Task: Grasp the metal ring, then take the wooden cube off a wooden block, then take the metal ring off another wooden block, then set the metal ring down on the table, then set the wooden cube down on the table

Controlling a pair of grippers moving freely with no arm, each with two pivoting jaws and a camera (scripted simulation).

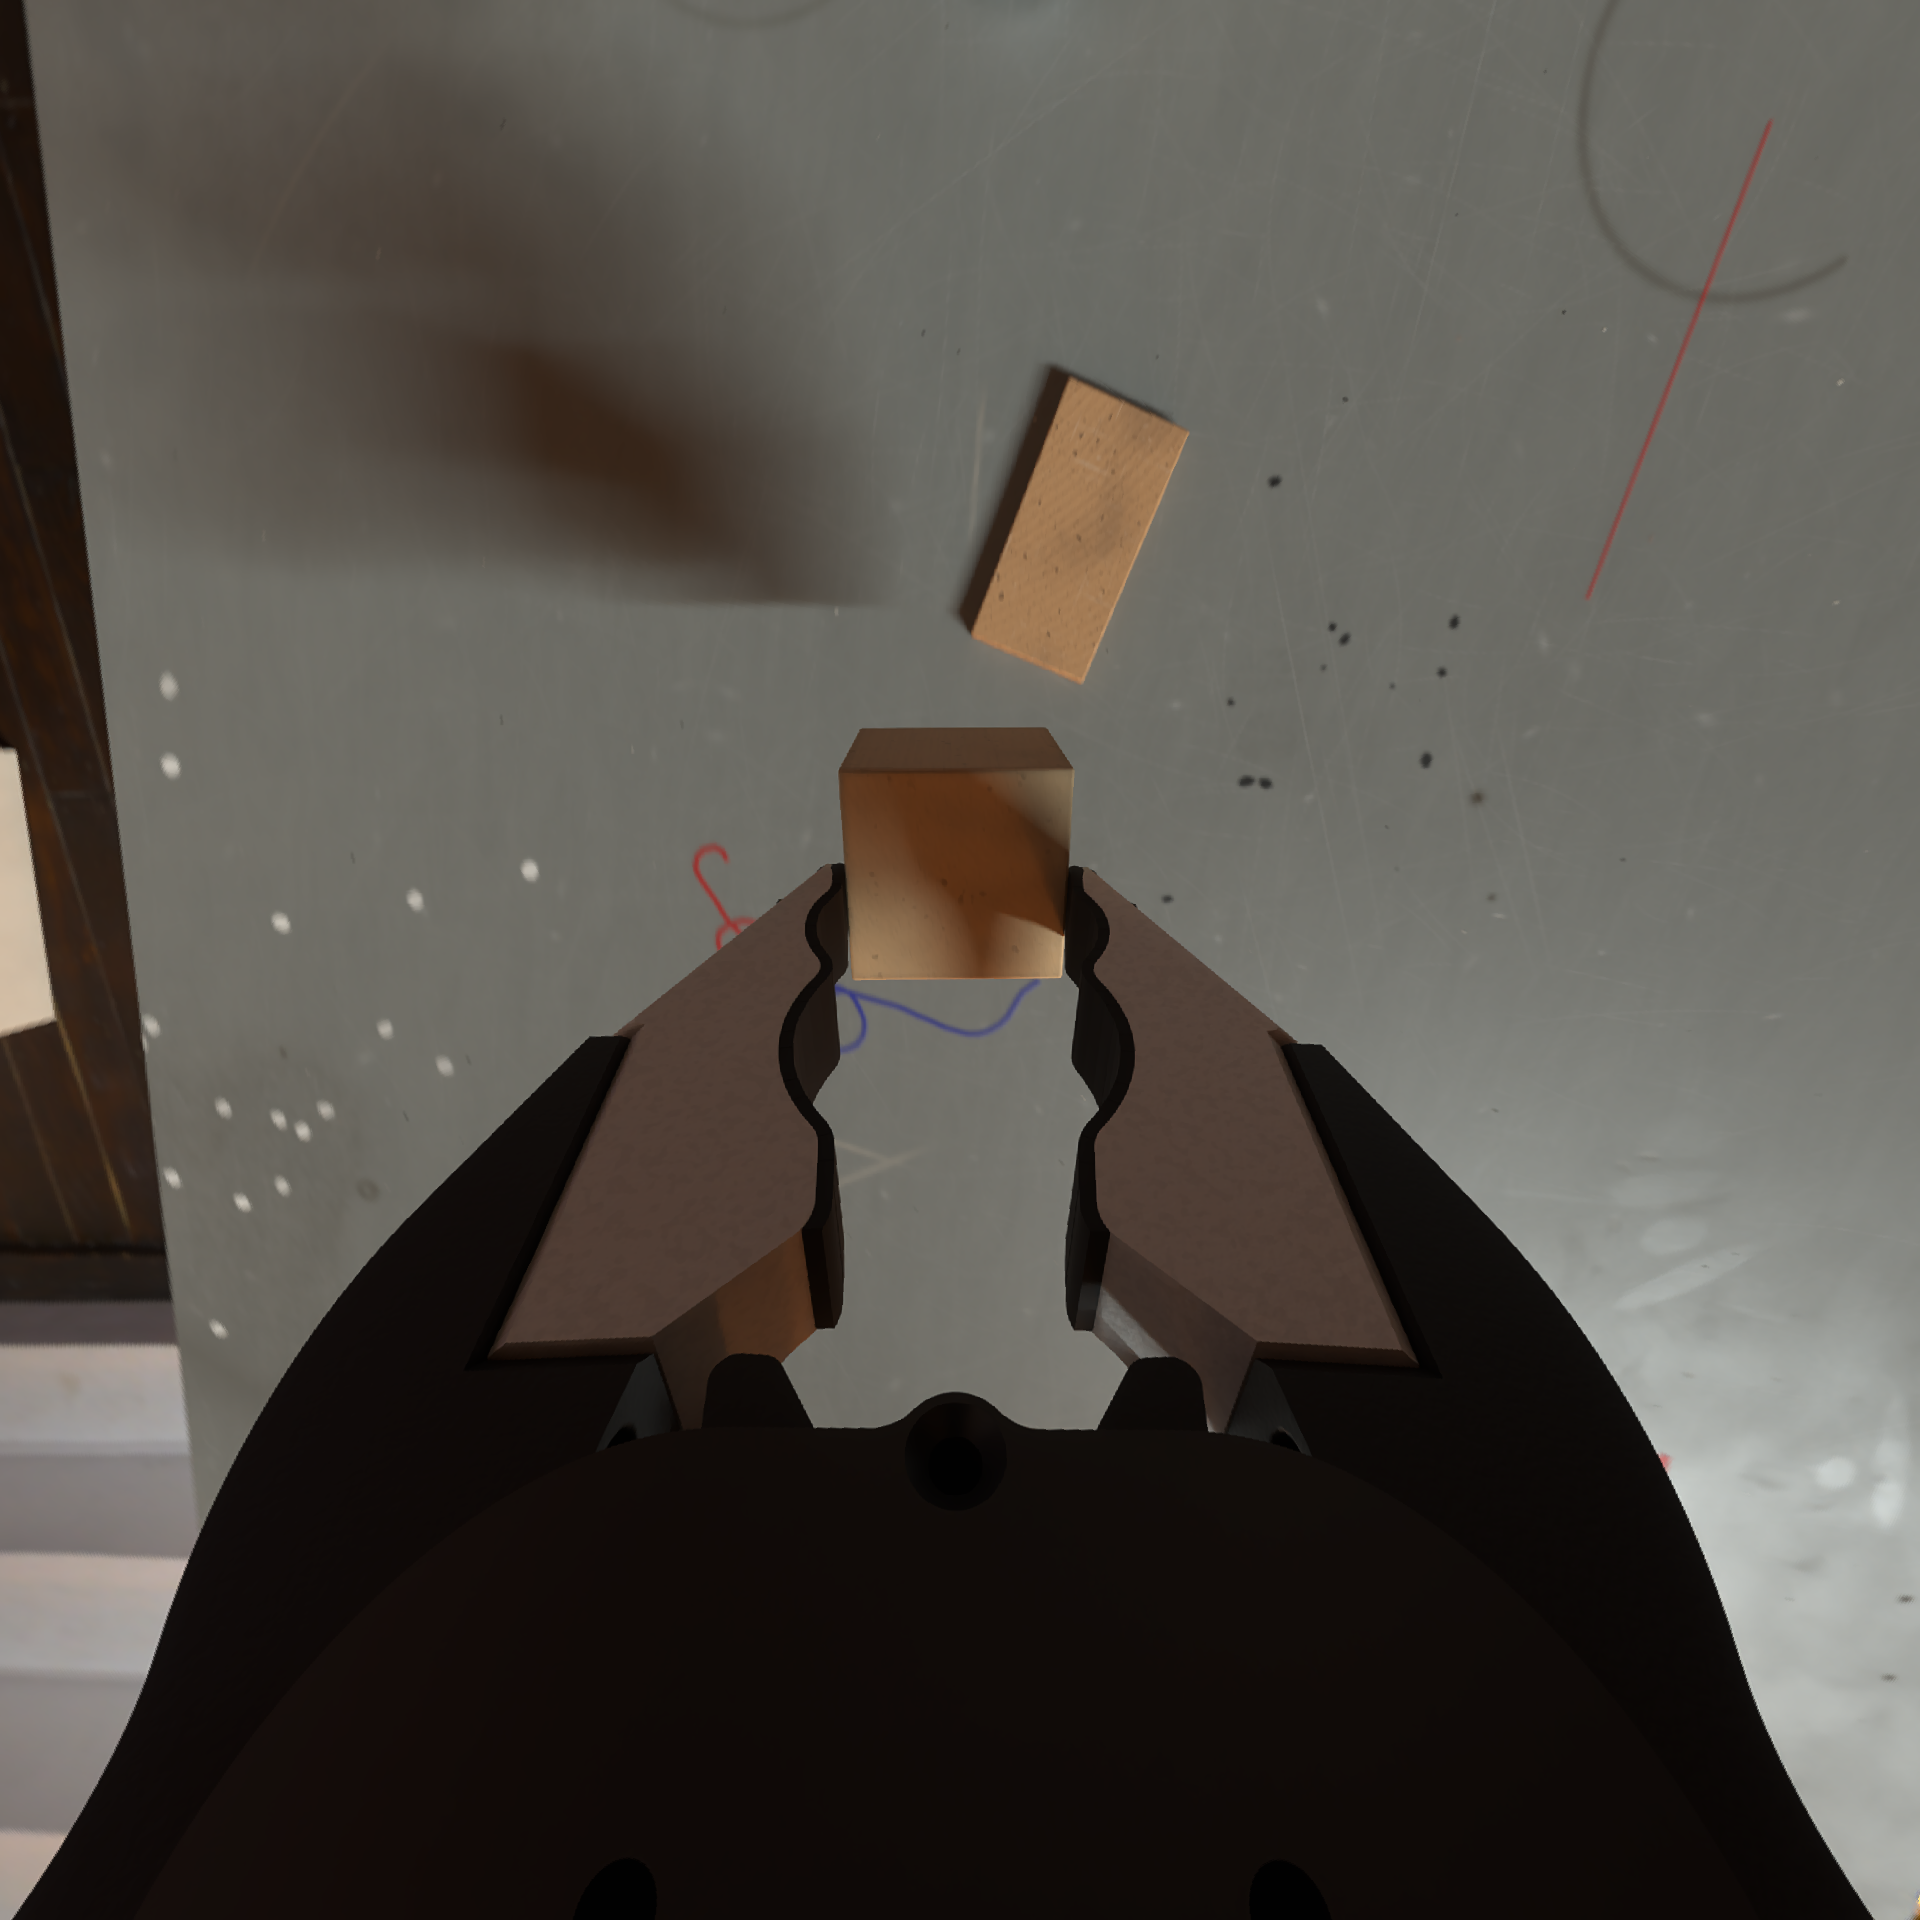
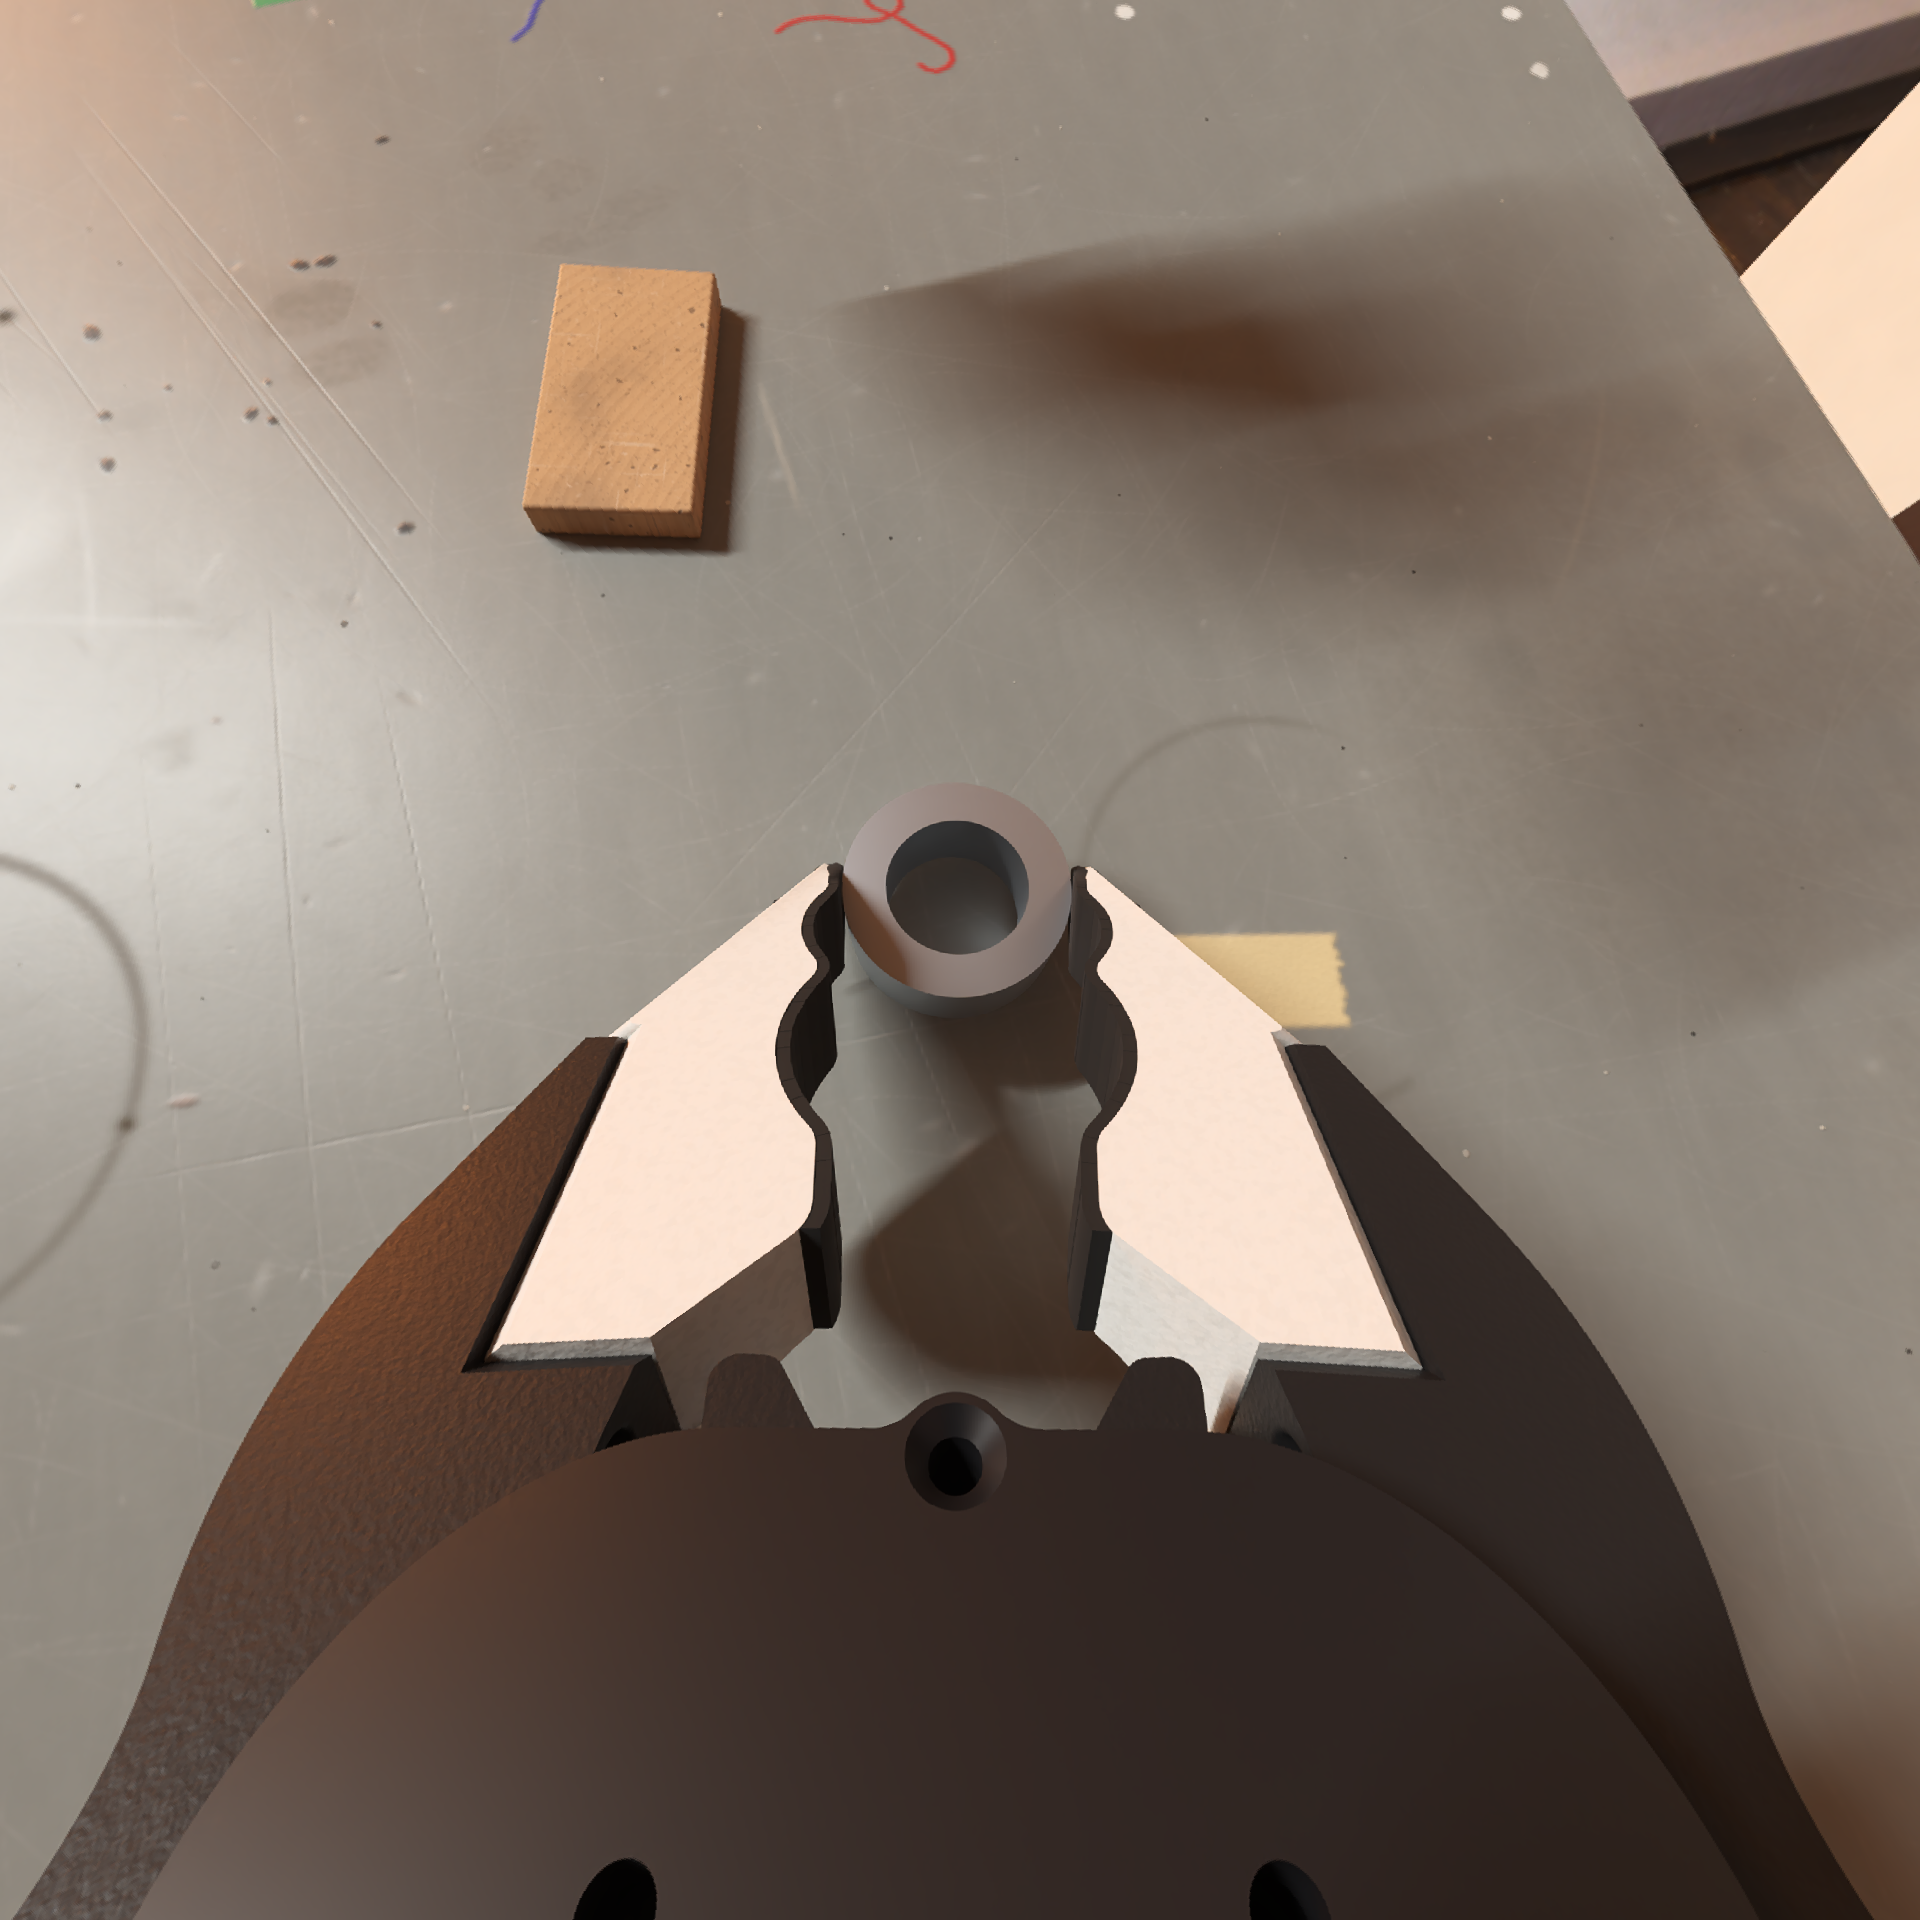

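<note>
My left gripper (image 1: 956, 896) is shut on the wooden cube (image 1: 951, 831), pinching it at the fingertips and holding it above the grey table (image 1: 1455, 935). A flat wooden block (image 1: 1081, 530) lies bare on the table just beyond it. My right gripper (image 2: 956, 891) is shut on the grey metal ring (image 2: 961, 805), gripped at the fingertips with its hole facing up, and held above the table over its own shadow. A flat wooden block (image 2: 623, 400) lies bare farther off to the left in the right wrist view.
The scratched table has red and blue scribbles (image 1: 717, 894) and a thin red line (image 1: 1678, 364). A strip of tan tape (image 2: 1283, 982) lies behind my right finger. The table edge (image 1: 114, 831) runs along the left, and in the right wrist view (image 2: 1662, 208) at the far right.
</note>
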